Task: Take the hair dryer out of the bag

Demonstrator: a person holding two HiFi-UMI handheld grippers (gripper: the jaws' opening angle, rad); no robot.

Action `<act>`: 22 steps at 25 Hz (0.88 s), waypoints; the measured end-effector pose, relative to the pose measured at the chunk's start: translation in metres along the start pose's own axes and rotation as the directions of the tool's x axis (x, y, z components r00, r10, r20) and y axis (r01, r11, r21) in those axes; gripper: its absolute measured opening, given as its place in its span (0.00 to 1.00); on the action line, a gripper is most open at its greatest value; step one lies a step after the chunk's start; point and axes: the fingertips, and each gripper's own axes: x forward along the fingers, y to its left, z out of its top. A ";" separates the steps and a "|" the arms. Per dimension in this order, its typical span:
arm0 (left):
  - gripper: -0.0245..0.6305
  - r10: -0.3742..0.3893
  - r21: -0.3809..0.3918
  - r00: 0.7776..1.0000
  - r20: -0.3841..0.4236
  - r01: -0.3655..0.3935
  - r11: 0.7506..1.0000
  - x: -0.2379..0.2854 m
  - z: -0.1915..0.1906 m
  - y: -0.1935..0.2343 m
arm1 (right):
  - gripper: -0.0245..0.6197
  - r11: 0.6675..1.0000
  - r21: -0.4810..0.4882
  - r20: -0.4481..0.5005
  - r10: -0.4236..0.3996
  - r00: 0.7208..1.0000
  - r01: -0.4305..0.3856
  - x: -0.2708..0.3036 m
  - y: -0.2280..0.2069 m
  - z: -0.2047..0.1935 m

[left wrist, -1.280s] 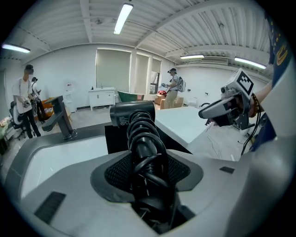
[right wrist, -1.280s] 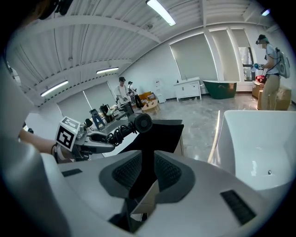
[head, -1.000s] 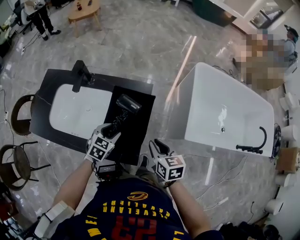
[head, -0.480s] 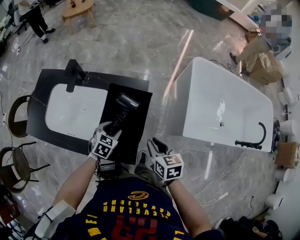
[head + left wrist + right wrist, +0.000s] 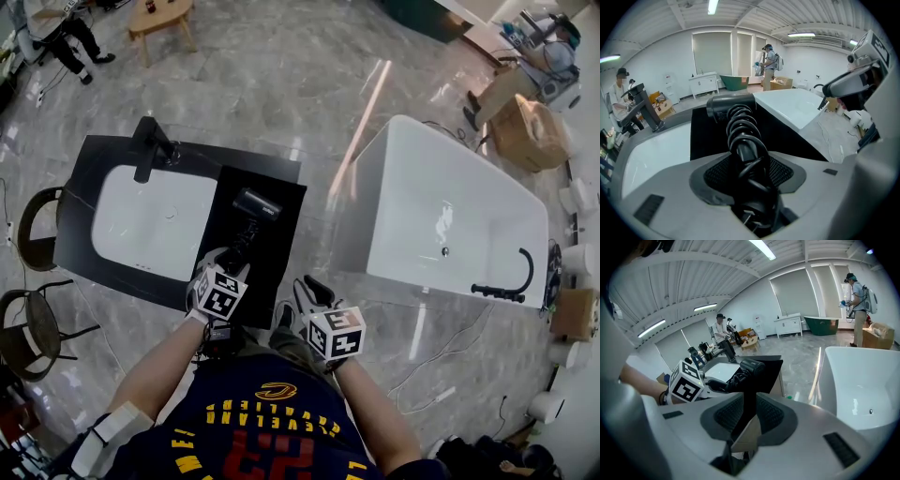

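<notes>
L claw (image 5: 230,255) clamped on the hair dryer (image 5: 255,208) low on the handle. The cord (image 5: 740,132) is coiled round the handle, so the pads bite cord + handle together, which is prob why the jaws stand so wide. Dryer head points away from me, whole body visible above the bag (image 5: 277,267). I'd call it out of the bag, not set down anywhere yet.

R claw (image 5: 745,420) shut on a thin flap at the bag's near edge, black outside, tan inside. Reads as an anchor so the bag doesn't drag along w/ the dryer. Bag itself lies flat on the R end of the black bench (image 5: 101,159).

Edges / room:
- Bag's R side runs about flush w/ the bench's R edge, so no margin there. Strip of floor (image 5: 328,141) is next, then the white bathtub (image 5: 450,216), well apart.
- L of the bag: white basin (image 5: 150,220), open and low. Faucet (image 5: 150,150) sits at the far L corner, well clear of the dryer.
- Near edge of the bench is right at my body and both claws are crowded there. Free room is up and fwd/L.
- Loose cord turns could snag the bag flap on the way, so watch that.
</notes>
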 end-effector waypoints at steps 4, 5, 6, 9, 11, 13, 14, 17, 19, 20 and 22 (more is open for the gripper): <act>0.37 0.021 0.029 0.999 -0.043 -0.020 0.999 0.005 -0.007 -0.001 | 0.16 1.000 0.010 0.006 0.010 1.000 -0.010 -0.002 0.000 0.000; 0.37 0.025 0.034 0.999 -0.047 -0.023 0.999 0.006 -0.007 -0.001 | 0.17 1.000 0.012 0.007 0.010 1.000 -0.010 -0.002 -0.001 -0.001; 0.37 0.026 0.036 0.998 -0.049 -0.024 0.999 0.007 -0.008 -0.001 | 0.16 1.000 0.014 0.006 0.008 1.000 -0.008 -0.002 -0.002 -0.002; 0.37 0.027 0.047 0.998 -0.049 -0.025 0.999 0.010 -0.009 0.000 | 0.16 1.000 0.016 0.002 -0.004 1.000 0.004 -0.001 -0.006 -0.006; 0.39 0.033 0.057 0.998 -0.051 -0.030 0.998 0.009 -0.010 0.002 | 0.16 1.000 0.017 0.004 -0.008 1.000 0.008 -0.002 -0.007 -0.007; 0.40 0.037 0.065 0.998 -0.049 -0.034 0.997 0.005 -0.011 0.002 | 0.16 1.000 0.018 0.007 -0.007 1.000 0.007 -0.003 -0.006 -0.007; 0.40 0.037 0.065 0.998 -0.043 -0.034 0.997 0.002 -0.012 0.002 | 0.16 1.000 0.018 0.008 -0.005 1.000 0.005 -0.004 -0.006 -0.007; 0.42 0.030 0.050 0.999 -0.012 -0.029 0.998 -0.009 -0.014 0.003 | 0.16 1.000 0.016 0.009 0.000 1.000 0.000 -0.004 -0.006 -0.007; 0.43 0.027 0.038 1.000 0.006 -0.028 0.999 -0.019 -0.017 0.005 | 0.16 1.000 0.014 0.010 0.006 1.000 -0.006 -0.003 -0.004 -0.008; 0.43 0.029 0.033 1.000 0.012 -0.029 0.999 -0.026 -0.019 0.006 | 0.17 1.000 0.011 0.011 0.011 1.000 -0.012 -0.002 -0.002 -0.008; 0.43 0.036 0.017 0.999 0.026 -0.037 0.999 -0.042 -0.025 0.008 | 0.17 1.000 0.005 0.010 0.023 1.000 -0.023 -0.001 0.002 -0.008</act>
